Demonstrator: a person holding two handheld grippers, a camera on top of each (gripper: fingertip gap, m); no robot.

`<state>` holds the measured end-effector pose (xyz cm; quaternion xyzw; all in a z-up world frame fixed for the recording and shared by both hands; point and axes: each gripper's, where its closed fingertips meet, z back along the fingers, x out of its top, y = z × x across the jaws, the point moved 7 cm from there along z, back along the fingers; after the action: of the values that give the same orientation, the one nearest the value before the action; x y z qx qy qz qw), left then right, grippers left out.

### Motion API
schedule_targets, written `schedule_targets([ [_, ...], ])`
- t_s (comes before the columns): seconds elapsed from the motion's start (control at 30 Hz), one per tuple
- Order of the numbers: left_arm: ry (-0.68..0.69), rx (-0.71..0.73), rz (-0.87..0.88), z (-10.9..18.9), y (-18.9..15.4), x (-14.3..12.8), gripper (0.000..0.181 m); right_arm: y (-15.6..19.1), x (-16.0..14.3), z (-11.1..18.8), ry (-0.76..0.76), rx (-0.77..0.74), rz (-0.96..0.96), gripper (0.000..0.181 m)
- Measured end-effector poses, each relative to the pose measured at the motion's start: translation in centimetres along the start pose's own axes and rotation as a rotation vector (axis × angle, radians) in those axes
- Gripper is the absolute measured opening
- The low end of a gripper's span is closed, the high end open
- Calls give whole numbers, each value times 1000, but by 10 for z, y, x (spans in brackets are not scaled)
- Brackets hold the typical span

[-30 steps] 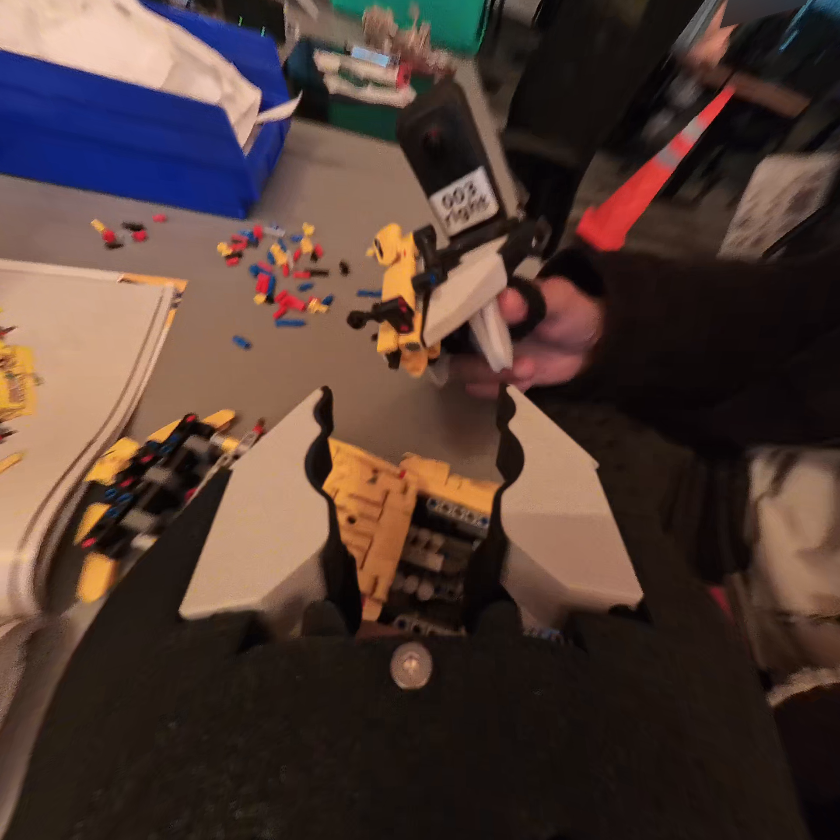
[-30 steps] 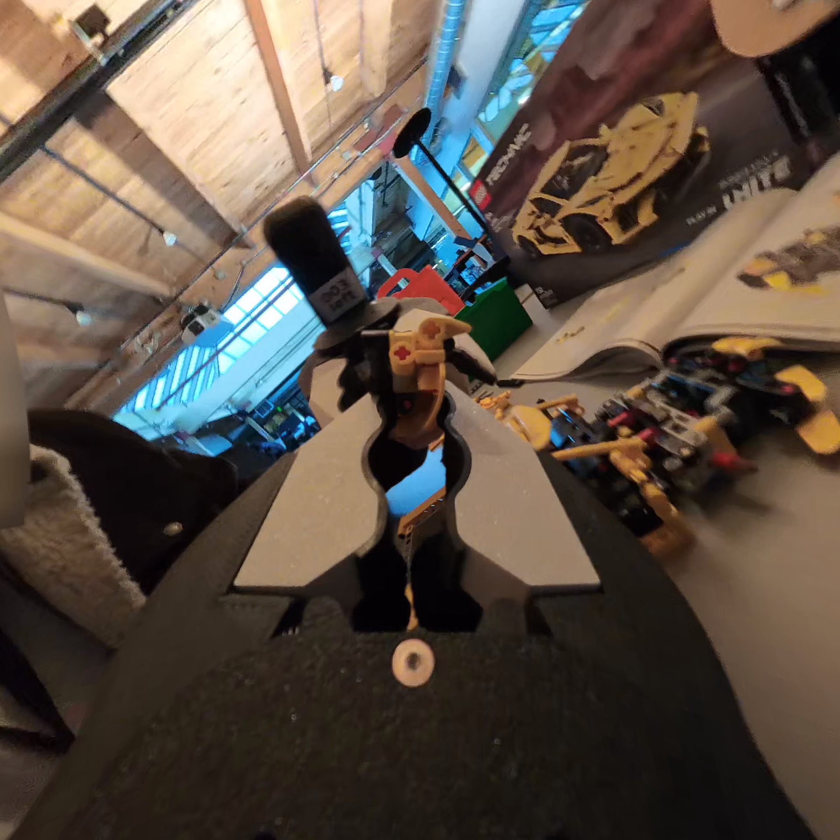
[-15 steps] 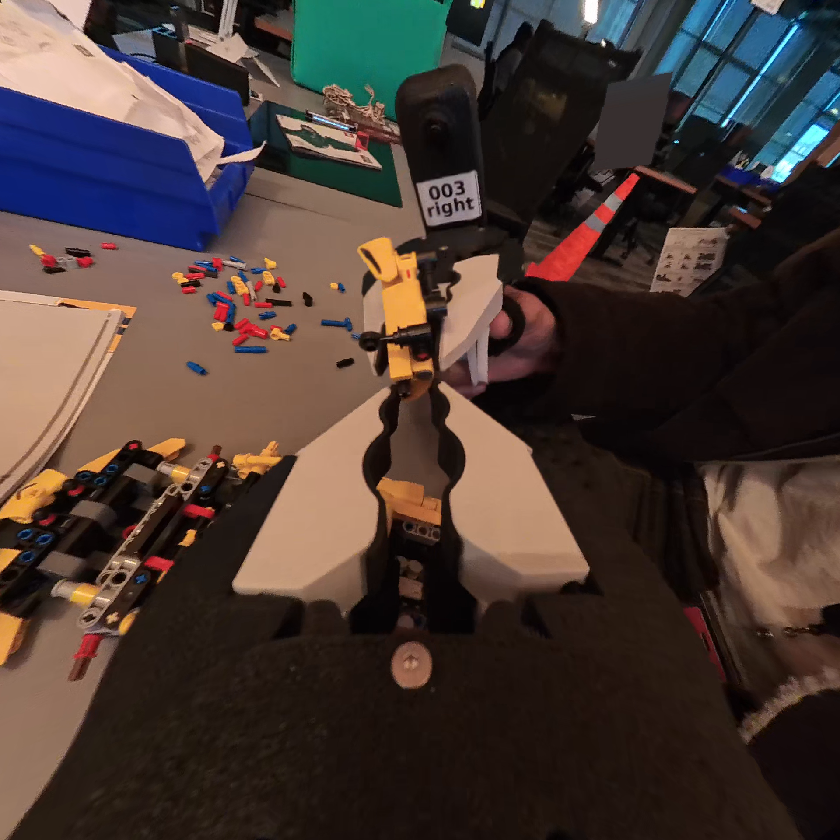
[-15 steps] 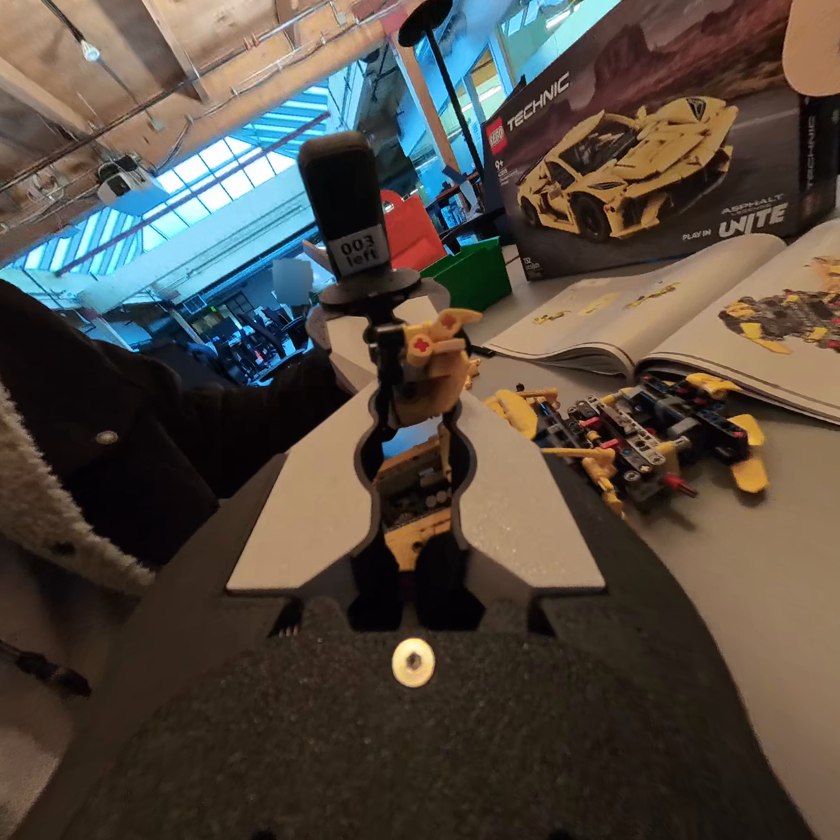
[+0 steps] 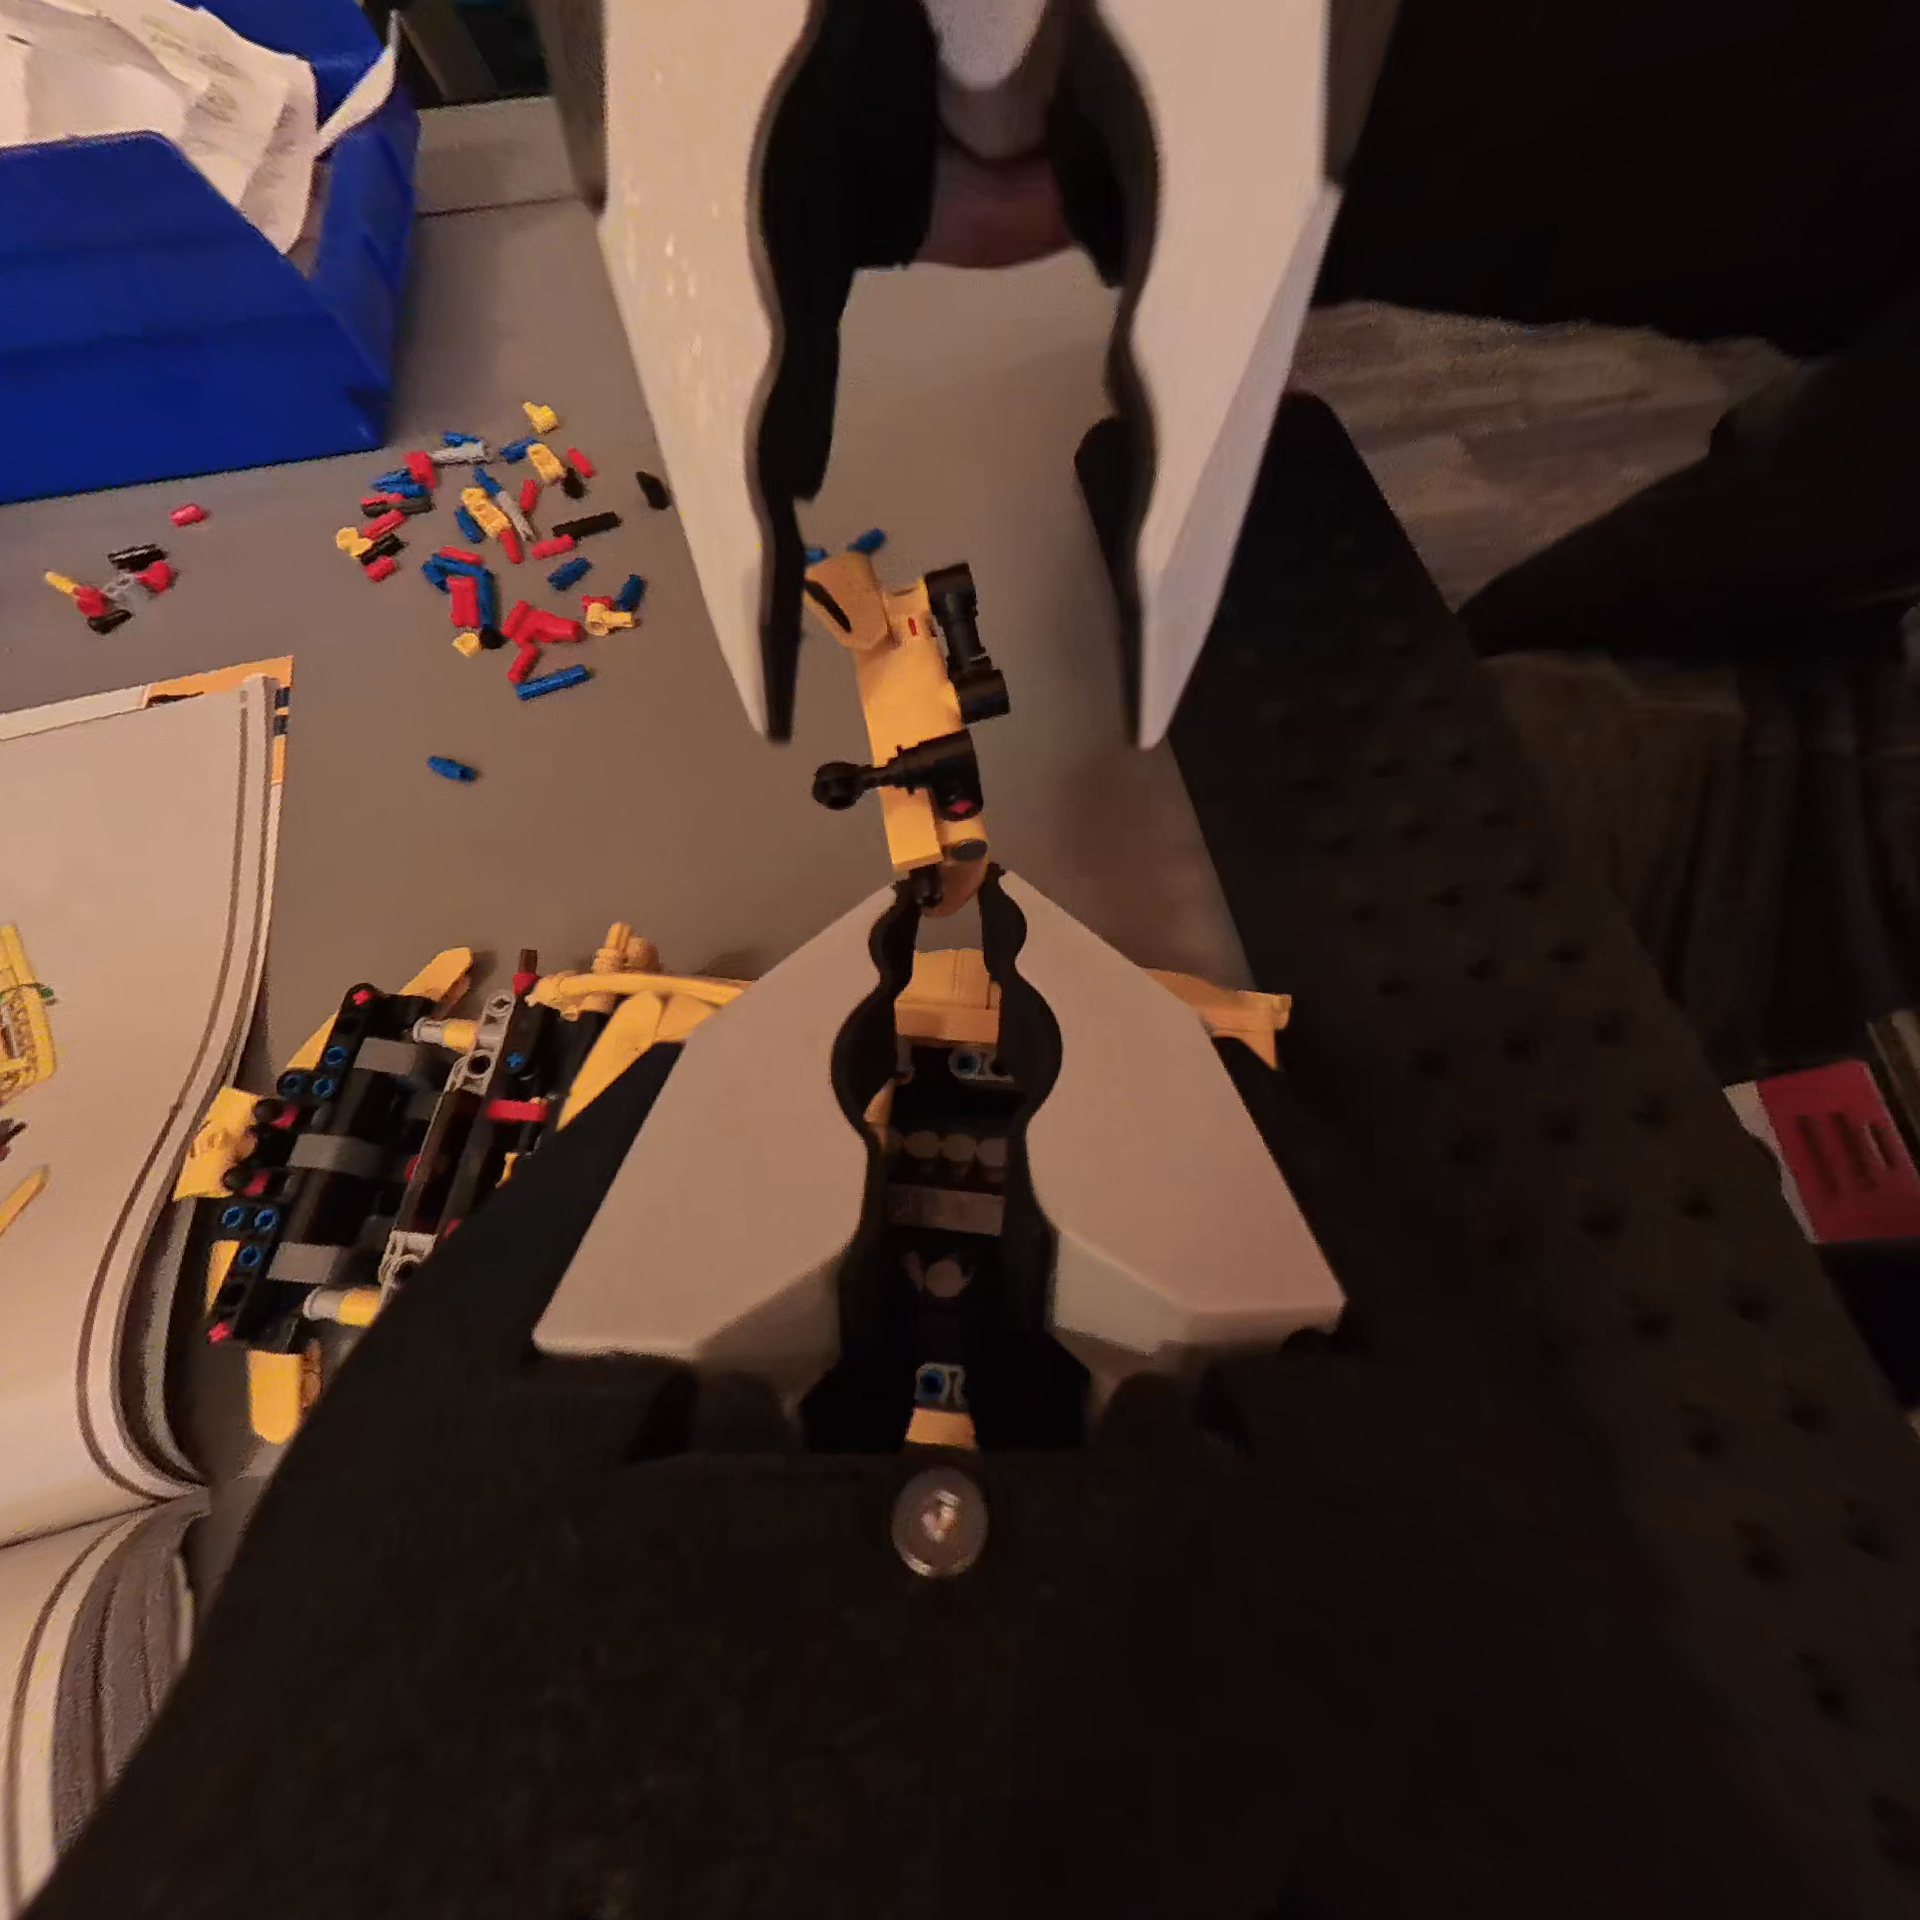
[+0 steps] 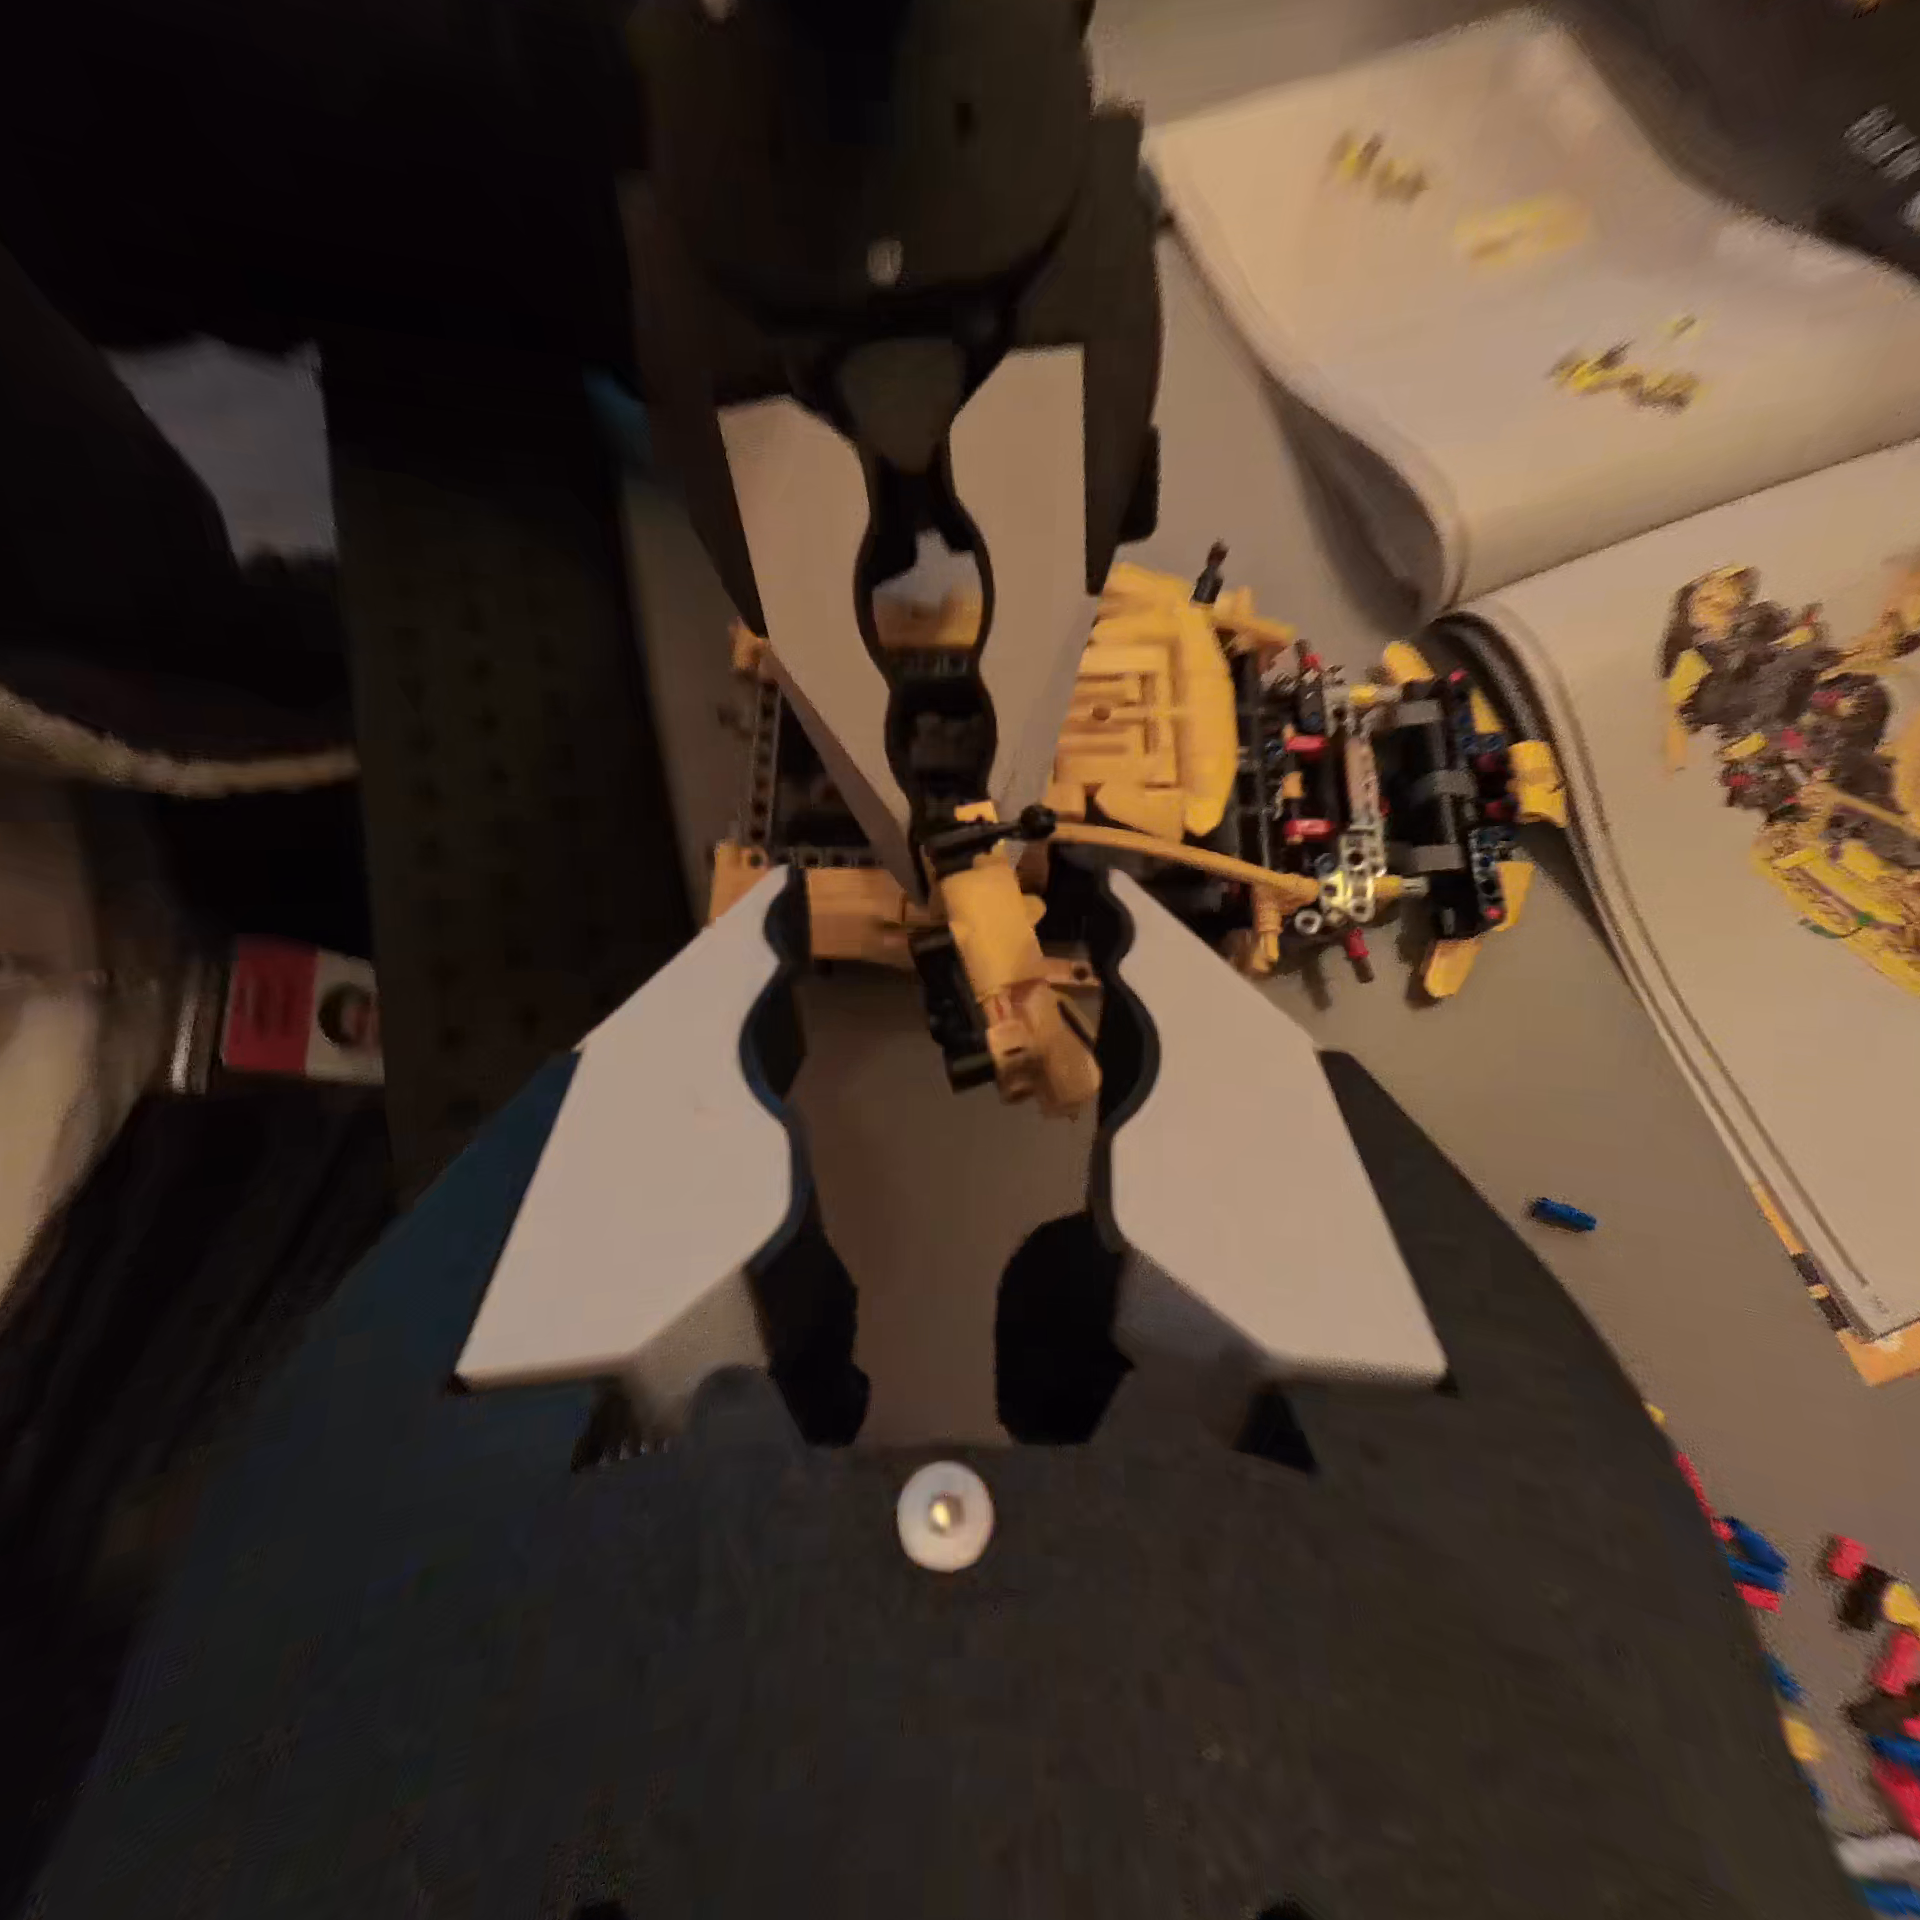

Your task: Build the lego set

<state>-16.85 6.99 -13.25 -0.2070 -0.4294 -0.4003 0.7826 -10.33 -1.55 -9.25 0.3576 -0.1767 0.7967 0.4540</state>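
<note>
My left gripper (image 5: 948, 888) is shut on the lower end of a small yellow-and-black lego sub-assembly (image 5: 920, 717), which it holds above the grey table (image 5: 644, 831). My right gripper (image 6: 948, 894) is open, with its fingers on either side of that sub-assembly (image 6: 997, 935) and not pressing on it. In the left wrist view the right gripper (image 5: 961, 727) comes in from above with its jaws spread. In the right wrist view the left gripper (image 6: 940, 821) comes in from above and pinches the piece. The part-built yellow-and-black car chassis (image 5: 364, 1143) lies on the table below; it also shows in the right wrist view (image 6: 1403, 779).
An open instruction booklet (image 5: 114, 935) lies beside the chassis and also shows in the right wrist view (image 6: 1714, 727). Loose red, blue, yellow and black pieces (image 5: 488, 561) are scattered near a blue bin (image 5: 156, 312). A red object (image 5: 1839, 1153) sits off the table edge. My two grippers' fingertips are within a few centimetres of each other.
The right gripper opened and let go of the sub-assembly after the left gripper shut on its end. Both grippers tilted down towards the table and the chassis.
</note>
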Motion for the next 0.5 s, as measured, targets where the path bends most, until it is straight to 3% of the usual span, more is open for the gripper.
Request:
schedule_targets([
  [0.07, 11, 5, -25, -2, -3, 0, 12, -3, -1, -7, 66, 21, 26, 38],
  [0.17, 13, -1, -31, -2, -4, 1, 12, -4, -5, -14, 102, 85, 6, 35],
  [0.23, 13, 4, -30, -4, -4, 0, 12, -4, -5, -15, 108, 69, 54, 17],
  [0.33, -9, 59, -3, 0, 2, 0, 13, -9, -6, -12, 85, 20, 53, 15],
  [0.43, -10, 143, 53, 24, 20, -11, 35, -36, -25, -7, 212, -130, 3, 15],
  [0.5, 19, 136, 113, 37, 30, -28, 50, -51, -37, -13, 264, -141, -63, 15],
])
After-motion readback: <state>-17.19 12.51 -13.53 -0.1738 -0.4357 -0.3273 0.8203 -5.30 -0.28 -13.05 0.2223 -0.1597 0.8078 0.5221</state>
